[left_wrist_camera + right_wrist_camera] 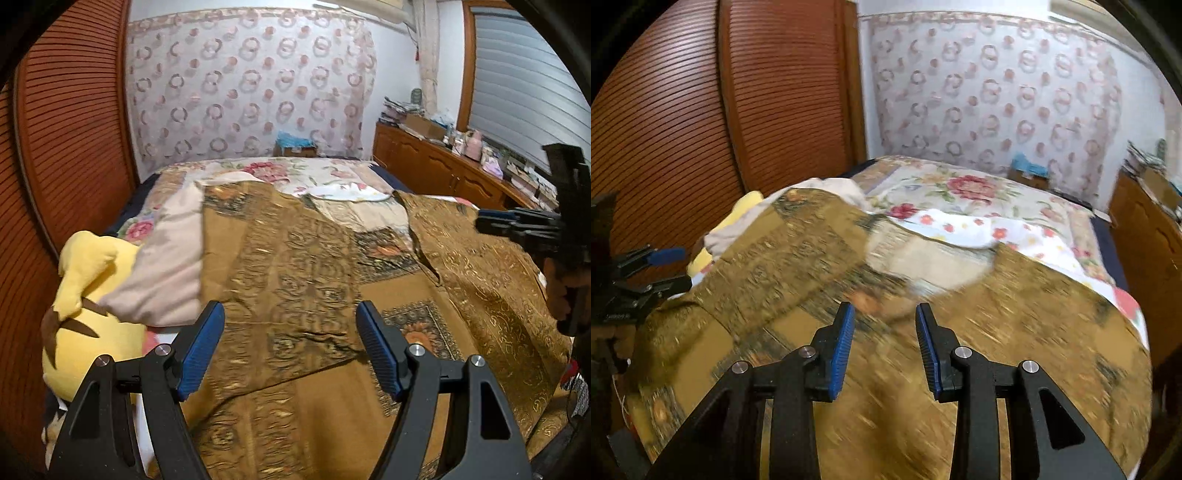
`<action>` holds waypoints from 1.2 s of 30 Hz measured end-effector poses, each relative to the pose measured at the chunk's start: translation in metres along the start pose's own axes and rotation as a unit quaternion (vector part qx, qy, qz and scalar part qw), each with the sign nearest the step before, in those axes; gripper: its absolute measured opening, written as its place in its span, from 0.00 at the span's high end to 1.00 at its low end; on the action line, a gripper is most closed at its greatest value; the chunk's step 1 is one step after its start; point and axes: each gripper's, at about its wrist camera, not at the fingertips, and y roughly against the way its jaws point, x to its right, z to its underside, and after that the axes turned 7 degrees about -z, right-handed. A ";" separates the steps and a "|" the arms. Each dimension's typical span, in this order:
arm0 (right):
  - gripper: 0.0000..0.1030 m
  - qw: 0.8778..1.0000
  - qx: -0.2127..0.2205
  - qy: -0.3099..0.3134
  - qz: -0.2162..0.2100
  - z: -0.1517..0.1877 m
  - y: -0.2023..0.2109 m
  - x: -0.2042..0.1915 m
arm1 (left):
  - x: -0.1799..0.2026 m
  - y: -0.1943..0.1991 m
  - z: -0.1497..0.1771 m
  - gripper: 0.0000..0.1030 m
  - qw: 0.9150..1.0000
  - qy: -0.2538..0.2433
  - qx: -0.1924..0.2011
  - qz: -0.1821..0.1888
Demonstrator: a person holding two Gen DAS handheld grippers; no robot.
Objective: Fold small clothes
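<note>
Wooden slatted doors (70,147) close off the left side of a bedroom, and a patterned curtain (251,85) hangs across the far wall. A bed (982,192) with a flowered cover fills the middle, and a wooden cabinet (436,166) cluttered with small items runs along the right; those items are too small to be made out.

A brown patterned garment (295,266) is spread over the near part of the bed, its neckline turned toward the far end. Its near edge is cut off by the frame in both views, and in the right wrist view much of it is smeared by blur. A white flowered cloth (967,225) lies just beyond the neckline, partly tucked under it. A yellow plush toy (92,306) is seen at the near left, half covered by a pale pink cloth (166,258).

The left claw (290,317) is held above the garment with its blue pads (201,350) wide apart and nothing between them. The right claw (885,321) is likewise above the cloth, its pads narrower but apart, gripping nothing. Whether either touches the fabric cannot be told.
</note>
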 end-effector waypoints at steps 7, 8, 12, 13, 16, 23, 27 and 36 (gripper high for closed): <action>0.64 0.998 0.004 -0.031 0.058 0.038 0.038 0.027 | 0.028 -0.019 0.000 0.28 0.999 -0.026 -0.025 0.017; 0.60 0.997 0.004 -0.038 0.065 0.044 0.043 0.034 | 0.031 -0.024 0.000 0.28 0.999 -0.031 -0.031 0.020; 0.47 0.993 -0.002 -0.068 0.099 0.064 0.065 0.054 | 0.040 -0.040 0.001 0.28 0.997 -0.042 -0.056 0.025; 0.47 0.991 -0.003 -0.076 0.108 0.068 0.068 0.060 | 0.042 -0.044 0.001 0.28 0.997 -0.044 -0.063 0.025; 0.47 0.986 -0.009 -0.095 0.138 0.075 0.072 0.079 | 0.048 -0.055 0.002 0.28 0.995 -0.054 -0.081 0.022; 0.47 0.974 -0.032 -0.139 0.176 0.086 0.069 0.105 | 0.055 -0.070 0.004 0.28 0.992 -0.071 -0.105 0.016; 0.47 0.970 -0.043 -0.163 0.173 0.080 0.064 0.114 | 0.055 -0.073 0.004 0.24 0.992 -0.071 -0.107 0.015; 0.47 0.968 -0.068 -0.183 0.155 0.081 0.060 0.120 | 0.061 -0.078 0.004 0.09 0.990 -0.085 -0.111 0.027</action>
